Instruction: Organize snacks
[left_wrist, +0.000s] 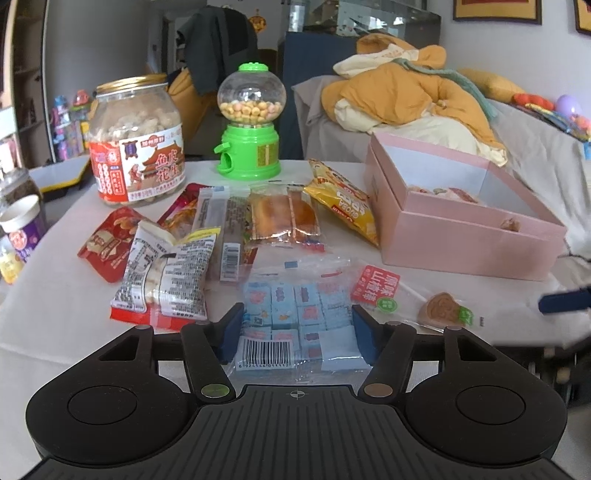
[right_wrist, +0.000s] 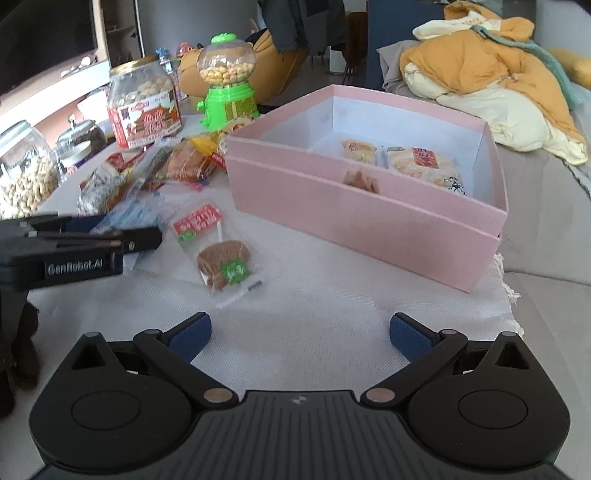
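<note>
Left wrist view: the left gripper (left_wrist: 297, 332) straddles a clear bag of blue wrapped candies (left_wrist: 295, 314) lying flat on the white tablecloth (left_wrist: 55, 295). The bag's long axis runs along the fingers, away from the camera, with its barcode end nearest the gripper body. The blue pads (left_wrist: 232, 328) stand at the bag's two sides; whether they press on it cannot be told, and no earlier view is available to compare. Just right of the bag lies a hawthorn lollipop packet (left_wrist: 410, 299), its red label end pointing away from the camera and its brown disc nearer.

Beyond these lies a loose row of snack packets (left_wrist: 229, 229), most with their long axes running away from the camera, and a yellow packet (left_wrist: 343, 203) tilted toward the pink box (left_wrist: 461, 240).

Containers: the pink box, open-topped, stands at the right; the right wrist view shows two wrapped snacks (right_wrist: 399, 162) lying on its white floor. A gold-lidded jar (left_wrist: 136, 144) holds coated peanuts. A green candy dispenser (left_wrist: 251, 125) holds small yellow and pink balls in its clear globe.

Right wrist view: the right gripper (right_wrist: 299, 336) hangs over bare cloth, jaws wide apart with nothing between them.
</note>
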